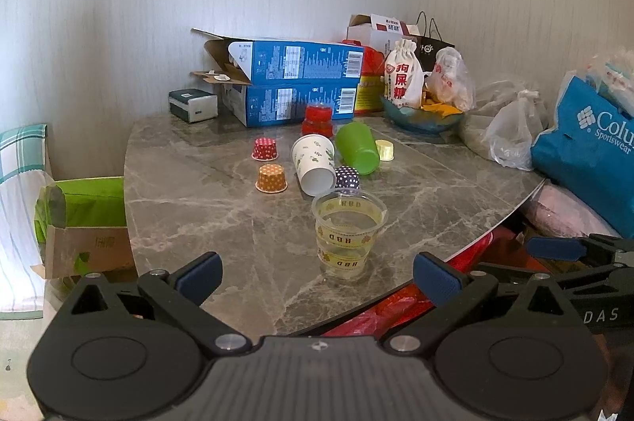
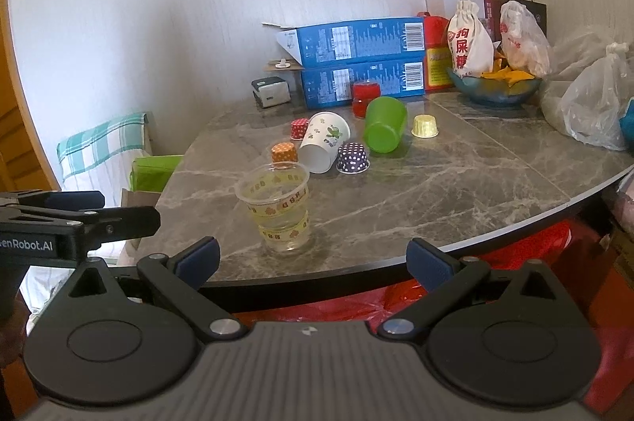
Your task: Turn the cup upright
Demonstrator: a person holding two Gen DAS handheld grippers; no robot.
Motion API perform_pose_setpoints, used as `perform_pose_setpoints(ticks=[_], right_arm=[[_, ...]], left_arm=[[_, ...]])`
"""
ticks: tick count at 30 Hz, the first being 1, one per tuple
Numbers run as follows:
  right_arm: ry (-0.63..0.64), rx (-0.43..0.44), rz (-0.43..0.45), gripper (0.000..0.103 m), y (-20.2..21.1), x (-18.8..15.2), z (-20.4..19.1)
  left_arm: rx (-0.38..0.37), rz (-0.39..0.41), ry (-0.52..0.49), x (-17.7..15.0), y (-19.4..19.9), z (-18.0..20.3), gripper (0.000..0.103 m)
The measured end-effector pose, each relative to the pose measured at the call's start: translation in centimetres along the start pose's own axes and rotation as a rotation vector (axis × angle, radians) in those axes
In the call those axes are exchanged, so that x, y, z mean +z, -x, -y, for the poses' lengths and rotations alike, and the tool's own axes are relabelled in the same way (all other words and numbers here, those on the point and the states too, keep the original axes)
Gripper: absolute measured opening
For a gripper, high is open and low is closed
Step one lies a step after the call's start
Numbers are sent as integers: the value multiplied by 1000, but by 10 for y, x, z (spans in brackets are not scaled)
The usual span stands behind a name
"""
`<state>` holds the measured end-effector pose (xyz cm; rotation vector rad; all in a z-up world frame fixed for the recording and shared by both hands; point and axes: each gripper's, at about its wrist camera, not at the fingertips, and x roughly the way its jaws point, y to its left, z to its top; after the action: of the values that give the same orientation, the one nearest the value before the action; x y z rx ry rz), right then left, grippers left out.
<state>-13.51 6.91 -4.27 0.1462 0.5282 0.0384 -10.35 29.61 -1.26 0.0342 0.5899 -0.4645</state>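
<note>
both grippers, left gripper (image 1: 317,278) and right gripper (image 2: 313,262), spread, empty. clear cup (image 1: 348,232) upright just ahead; white cup (image 1: 314,163) lies beyond; reaching past risks toppling clear one.

A grey marble-patterned table (image 1: 190,207) is seen. A clear plastic cup (image 1: 348,232) stands upright near its front edge. Behind it a white paper cup (image 1: 313,159) and a green cup (image 1: 358,148) lie on their sides, among small inverted paper cups. Two stacked blue boxes (image 1: 295,84) are set at the back.
</note>
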Motion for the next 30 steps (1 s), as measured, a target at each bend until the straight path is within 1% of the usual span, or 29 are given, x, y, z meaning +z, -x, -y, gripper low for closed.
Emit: perform_pose_setpoints(ticks=[5, 11, 16, 30], right_arm=[[-6, 10, -5, 101, -1, 0, 2], [-13, 16, 17, 101, 4, 1, 4], [-19, 7, 7, 101, 1, 0, 5], [-27, 19, -11, 101, -8, -1, 7]], left_arm=[[-2, -9, -1, -1, -4, 3, 103], [-4, -11, -2, -1, -6, 5, 103], [-1, -14, -8, -1, -8, 5, 103], [-5, -31, 3, -1, -19, 3, 103]])
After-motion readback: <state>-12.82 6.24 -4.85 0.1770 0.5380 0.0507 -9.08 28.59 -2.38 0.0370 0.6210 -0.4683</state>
